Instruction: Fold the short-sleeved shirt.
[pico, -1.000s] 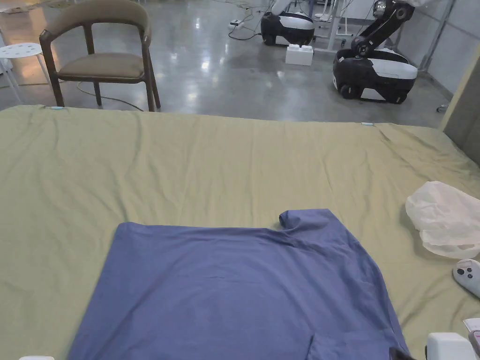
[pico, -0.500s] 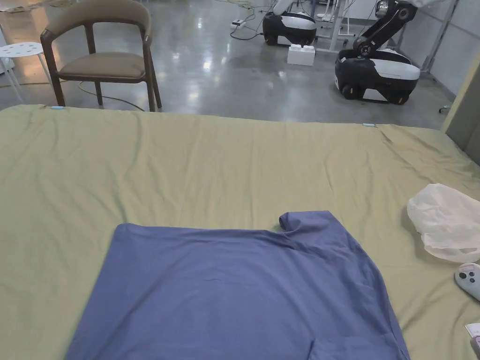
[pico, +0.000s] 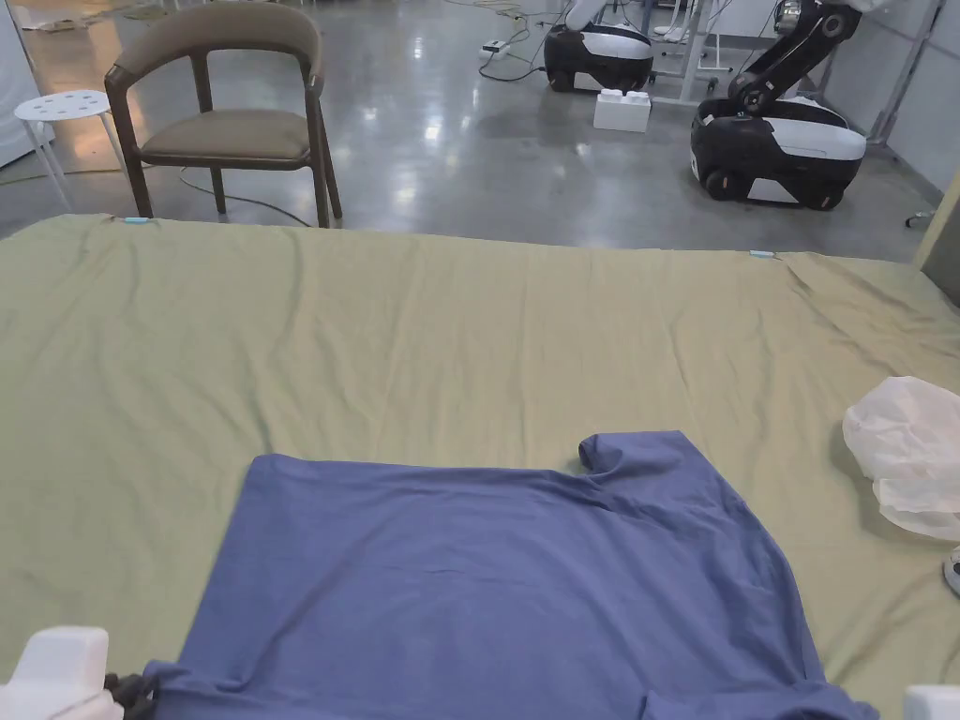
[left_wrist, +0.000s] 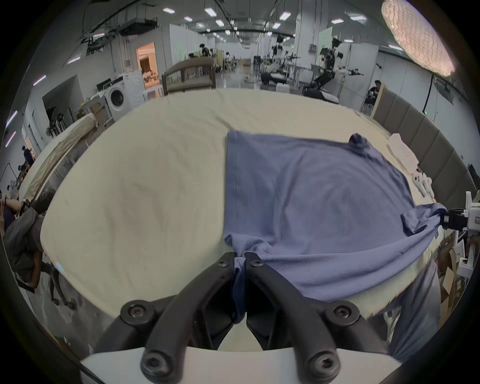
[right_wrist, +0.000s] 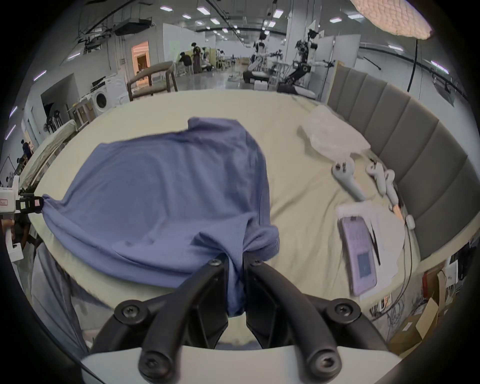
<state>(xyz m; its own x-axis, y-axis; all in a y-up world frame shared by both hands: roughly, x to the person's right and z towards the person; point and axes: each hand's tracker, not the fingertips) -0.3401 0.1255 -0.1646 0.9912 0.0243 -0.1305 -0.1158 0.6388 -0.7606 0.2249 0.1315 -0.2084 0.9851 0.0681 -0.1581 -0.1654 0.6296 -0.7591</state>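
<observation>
A blue short-sleeved shirt lies spread on the green bed sheet, its far sleeve curled up. My left gripper is shut on the shirt's near left corner, and it appears at the lower left edge of the head view. My right gripper is shut on bunched cloth at the shirt's near right corner. Between the two grippers the near edge of the shirt is lifted and hangs over the bed's front edge.
A white plastic bag lies at the right of the bed. Beside it are white controllers, a phone on paper, and a grey padded headboard. Beyond the bed stand a wooden chair, a white stool and wheeled robots.
The head camera has shifted. My left gripper has come into the lower left of the head view, holding the shirt's corner. The shirt's near edge is now bunched and lifted at both corners.
</observation>
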